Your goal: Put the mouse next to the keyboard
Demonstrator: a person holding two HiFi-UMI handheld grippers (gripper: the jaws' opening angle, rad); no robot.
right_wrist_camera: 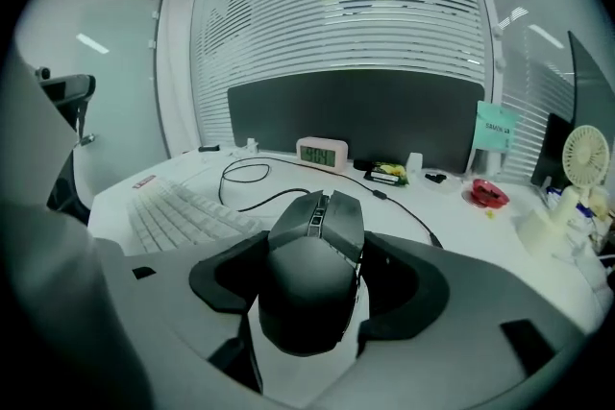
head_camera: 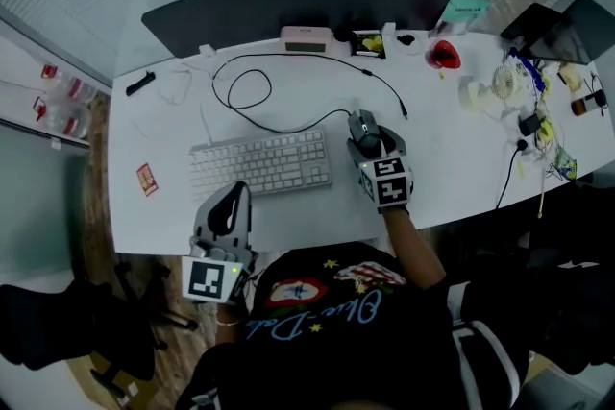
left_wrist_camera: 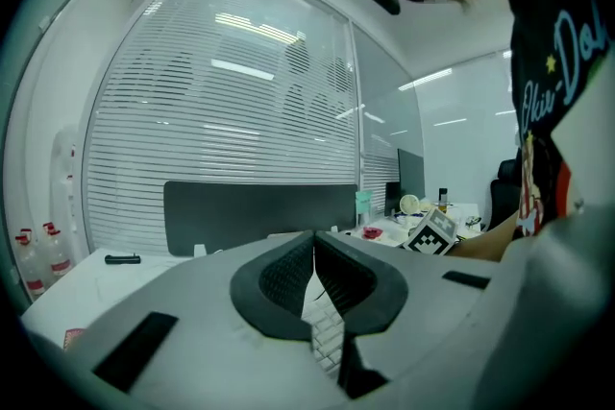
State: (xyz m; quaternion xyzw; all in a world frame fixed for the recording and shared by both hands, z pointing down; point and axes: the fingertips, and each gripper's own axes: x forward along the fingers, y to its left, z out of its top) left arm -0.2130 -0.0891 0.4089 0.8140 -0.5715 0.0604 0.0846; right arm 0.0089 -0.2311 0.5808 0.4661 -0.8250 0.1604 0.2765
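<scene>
The dark mouse (head_camera: pixel 363 126) (right_wrist_camera: pixel 312 278) lies between the jaws of my right gripper (head_camera: pixel 367 141) (right_wrist_camera: pixel 313 250), just right of the white keyboard (head_camera: pixel 259 164) (right_wrist_camera: pixel 178 211). Both pads press its sides, so the gripper is shut on it. Whether the mouse rests on the white desk (head_camera: pixel 452 168) or hangs just above it, I cannot tell. My left gripper (head_camera: pixel 233 195) (left_wrist_camera: pixel 313 250) is at the desk's near edge, in front of the keyboard, its jaws shut with nothing in them. A strip of keyboard (left_wrist_camera: pixel 328 343) shows below its tips.
A black cable (head_camera: pixel 288 125) loops behind the keyboard. Along the back stand a clock (head_camera: pixel 306 39), a red bowl (head_camera: pixel 443 55) and a dark divider panel (head_camera: pixel 288 10). A small fan (head_camera: pixel 507 77) and clutter fill the right end. A red card (head_camera: pixel 146 179) lies left.
</scene>
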